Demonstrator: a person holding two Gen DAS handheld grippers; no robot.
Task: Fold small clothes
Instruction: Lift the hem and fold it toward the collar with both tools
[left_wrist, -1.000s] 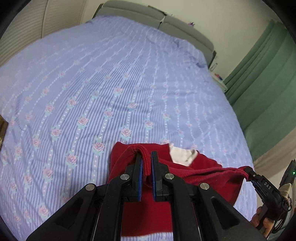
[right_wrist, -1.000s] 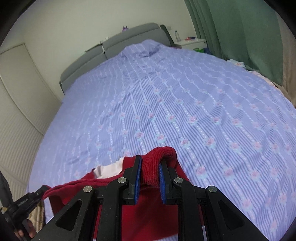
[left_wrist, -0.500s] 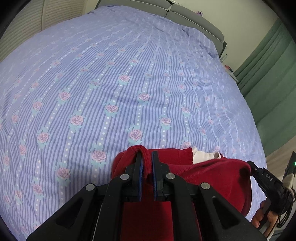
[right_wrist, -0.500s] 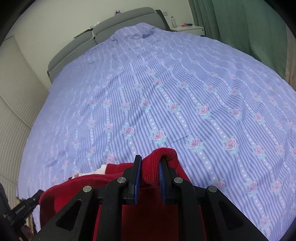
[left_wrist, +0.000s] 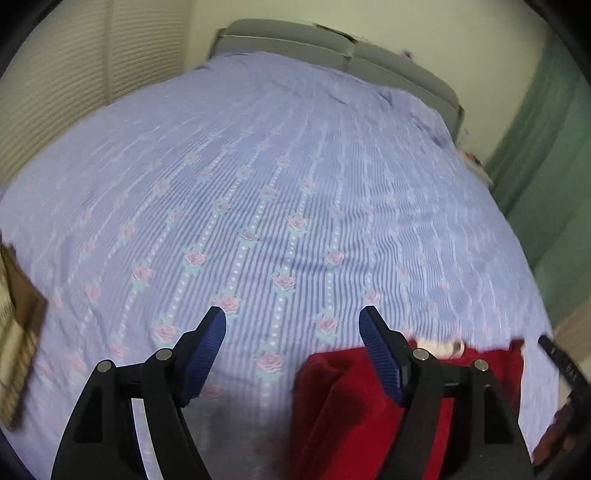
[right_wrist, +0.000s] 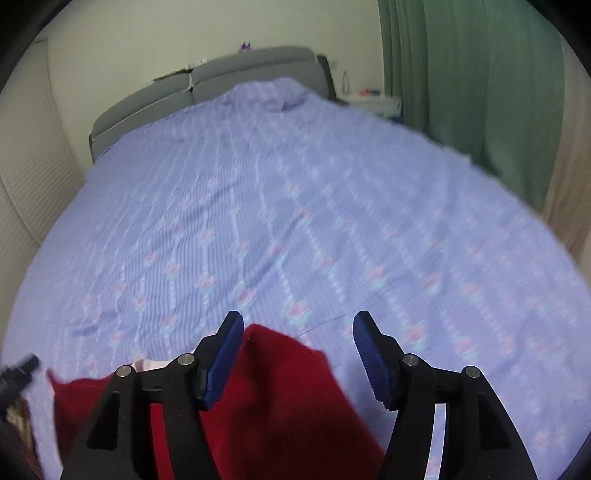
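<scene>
While spread apart, both grippers' fingers, left (left_wrist: 291, 325) and right (right_wrist: 297, 330), over red garment (right_wrist: 280, 391); no legible writing.

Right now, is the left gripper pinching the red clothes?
No, the left gripper has its fingers wide apart, and the red garment lies loose on the bed.

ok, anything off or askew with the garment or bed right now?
Nothing damaged or spilled. The red garment lies loosely bunched near the bedspread edge, a white patch showing at its far side. Left gripper and right gripper are open.
</scene>
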